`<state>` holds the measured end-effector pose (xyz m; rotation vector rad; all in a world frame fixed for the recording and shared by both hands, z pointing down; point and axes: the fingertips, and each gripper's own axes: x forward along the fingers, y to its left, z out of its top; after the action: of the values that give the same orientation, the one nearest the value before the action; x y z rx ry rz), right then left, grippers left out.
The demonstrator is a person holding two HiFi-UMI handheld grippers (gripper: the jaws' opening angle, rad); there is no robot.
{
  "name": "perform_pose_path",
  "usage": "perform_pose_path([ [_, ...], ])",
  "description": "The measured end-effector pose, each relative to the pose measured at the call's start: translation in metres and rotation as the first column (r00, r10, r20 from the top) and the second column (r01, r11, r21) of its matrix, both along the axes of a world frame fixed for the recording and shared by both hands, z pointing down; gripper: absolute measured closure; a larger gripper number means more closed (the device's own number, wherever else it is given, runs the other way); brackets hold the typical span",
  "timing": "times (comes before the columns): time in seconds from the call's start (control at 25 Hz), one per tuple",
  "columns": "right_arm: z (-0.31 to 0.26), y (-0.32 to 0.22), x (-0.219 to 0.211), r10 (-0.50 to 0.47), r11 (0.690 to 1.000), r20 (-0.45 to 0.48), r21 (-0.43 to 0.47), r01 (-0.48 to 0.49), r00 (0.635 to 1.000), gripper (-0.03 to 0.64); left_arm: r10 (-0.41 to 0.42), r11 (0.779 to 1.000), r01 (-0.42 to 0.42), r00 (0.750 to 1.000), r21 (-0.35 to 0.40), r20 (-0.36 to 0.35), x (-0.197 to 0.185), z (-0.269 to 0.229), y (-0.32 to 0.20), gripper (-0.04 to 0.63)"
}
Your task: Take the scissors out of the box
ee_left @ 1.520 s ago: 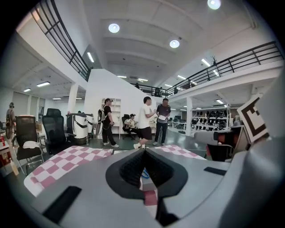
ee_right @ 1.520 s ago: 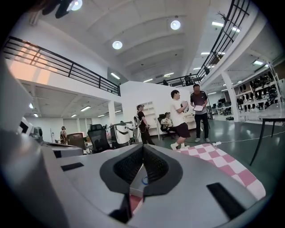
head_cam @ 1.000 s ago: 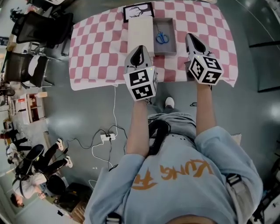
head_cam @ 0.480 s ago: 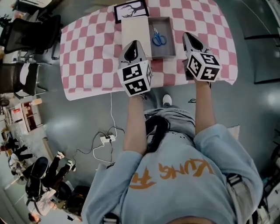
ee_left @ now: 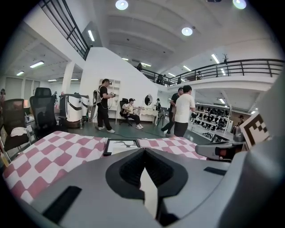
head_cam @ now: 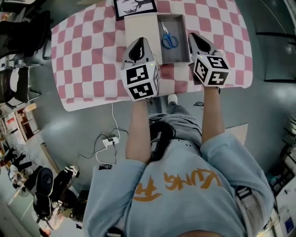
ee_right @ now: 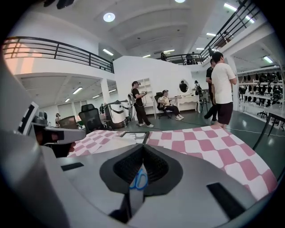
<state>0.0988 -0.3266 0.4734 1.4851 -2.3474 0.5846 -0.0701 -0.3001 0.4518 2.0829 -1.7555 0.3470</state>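
The tabletop (head_cam: 92, 60) wears a pink-and-white checked cloth, and on it sits an open grey box (head_cam: 179, 54). The scissors (head_cam: 167, 37) lie flat inside, toward the box's far left part, with their blue handles nearer the person and the blades pointing away. A white panel (head_cam: 141, 25) lies against the box's left side, and a black-framed picture (head_cam: 135, 6) sits just past it at the far edge.

The person in a light blue sweatshirt (head_cam: 185, 185) holds both arms out over the near side of the cloth. The left gripper (head_cam: 137, 45) hangs above the near end of the white panel, just beside the box's left wall. Its jaws are pressed together with nothing in them. The right gripper (head_cam: 194, 38) is just outside the box's right wall, near its front corner. Its jaws are likewise closed and empty; from its own camera the blue handles only show through the slit beneath the tips, lying in the box beyond.

Several people (ee_left: 182, 109) stand across the room.
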Motion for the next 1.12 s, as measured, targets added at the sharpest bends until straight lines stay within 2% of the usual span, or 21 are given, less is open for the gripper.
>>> perform_pose_path([
  [0.2, 0.014, -0.011, -0.011, -0.012, 0.999, -0.040, -0.047, 0.010, 0.999, 0.615, 0.002, 1.000, -0.002, 1.000, -0.011, -0.018, -0.010, 0.008, -0.014, 0.578],
  [0.32, 0.024, -0.015, -0.021, -0.035, 0.996, -0.062, -0.086, 0.029, 0.997, 0.572, 0.005, 1.000, -0.005, 1.000, -0.016, -0.030, -0.013, 0.012, -0.022, 0.578],
  [0.52, 0.039, -0.019, -0.034, -0.074, 0.987, -0.118, -0.148, 0.056, 0.990, 0.560, 0.002, 1.000, -0.004, 0.998, -0.028, -0.055, -0.019, 0.019, -0.032, 0.578],
  [0.68, 0.053, -0.023, -0.037, -0.074, 0.978, -0.169, -0.207, 0.038, 0.983, 0.554, 0.006, 0.999, -0.009, 0.997, -0.031, -0.072, -0.025, 0.023, -0.038, 0.578],
  [1.12, 0.096, -0.020, -0.059, -0.183, 0.923, -0.249, -0.377, 0.079, 0.951, 0.528, 0.008, 0.999, -0.014, 0.993, -0.045, -0.114, -0.045, 0.035, -0.055, 0.578],
])
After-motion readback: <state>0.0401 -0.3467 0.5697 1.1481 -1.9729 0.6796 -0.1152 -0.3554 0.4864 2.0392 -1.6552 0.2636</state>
